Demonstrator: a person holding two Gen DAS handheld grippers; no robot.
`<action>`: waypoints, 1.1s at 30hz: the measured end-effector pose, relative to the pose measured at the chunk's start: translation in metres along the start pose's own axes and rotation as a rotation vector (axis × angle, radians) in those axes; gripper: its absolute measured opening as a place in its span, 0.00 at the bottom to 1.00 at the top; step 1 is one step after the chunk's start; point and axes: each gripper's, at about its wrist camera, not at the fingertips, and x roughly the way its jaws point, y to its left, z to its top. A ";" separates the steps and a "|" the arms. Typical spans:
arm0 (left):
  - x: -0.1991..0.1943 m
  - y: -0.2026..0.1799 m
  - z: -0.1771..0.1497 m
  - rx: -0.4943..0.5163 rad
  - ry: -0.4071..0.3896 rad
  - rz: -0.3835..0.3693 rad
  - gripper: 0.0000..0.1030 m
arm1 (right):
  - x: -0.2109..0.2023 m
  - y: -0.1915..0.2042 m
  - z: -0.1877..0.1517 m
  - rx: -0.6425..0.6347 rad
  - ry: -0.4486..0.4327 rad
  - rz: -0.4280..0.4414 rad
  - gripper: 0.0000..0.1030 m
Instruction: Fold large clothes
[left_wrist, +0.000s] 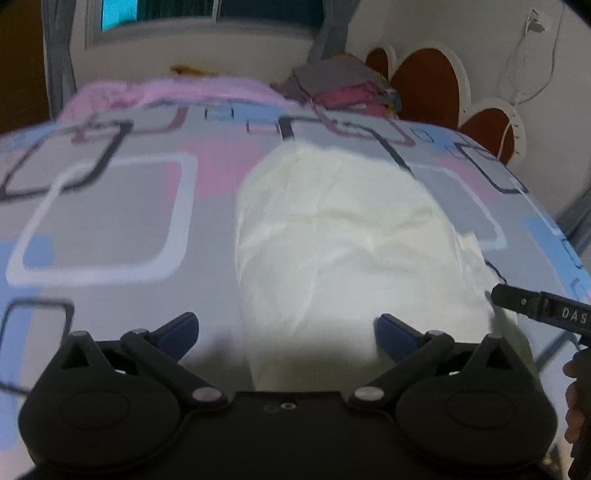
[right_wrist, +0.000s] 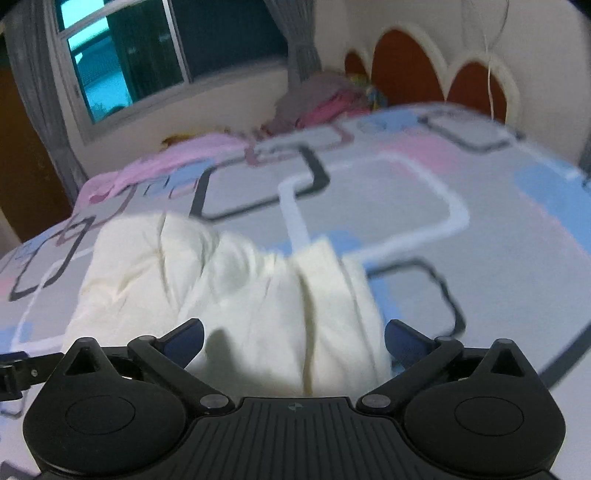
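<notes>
Cream cloth (left_wrist: 343, 236) is seen lying on the bed (left_wrist: 110, 206), folded into a long bundle that runs from the near edge away toward the headboard (left_wrist: 428, 81). Both claws are held over its near end, tilted down at it. The left claw (left_wrist: 286, 330) is spread wide, nothing pinched, with the cloth's near left part straight ahead between its fingers. The right claw (right_wrist: 293, 338) is spread wide too and empty, with the ridged right side of the cloth (right_wrist: 332, 295) directly ahead. The cloth's long axis is lined up with both claws, so the near end is judged the likeliest next grip. Each claw is about equally near its own corner; the left corner falls to the left, the right corner to the right.
</notes>
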 end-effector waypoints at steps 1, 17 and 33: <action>0.001 0.005 -0.004 -0.013 0.018 -0.026 0.99 | -0.002 -0.001 -0.004 -0.006 0.013 -0.001 1.00; 0.058 0.022 -0.012 -0.156 0.149 -0.245 0.96 | 0.054 -0.058 -0.018 0.204 0.232 0.301 1.00; 0.003 0.015 0.006 -0.127 0.009 -0.128 0.57 | 0.014 -0.019 0.008 0.122 0.158 0.507 0.34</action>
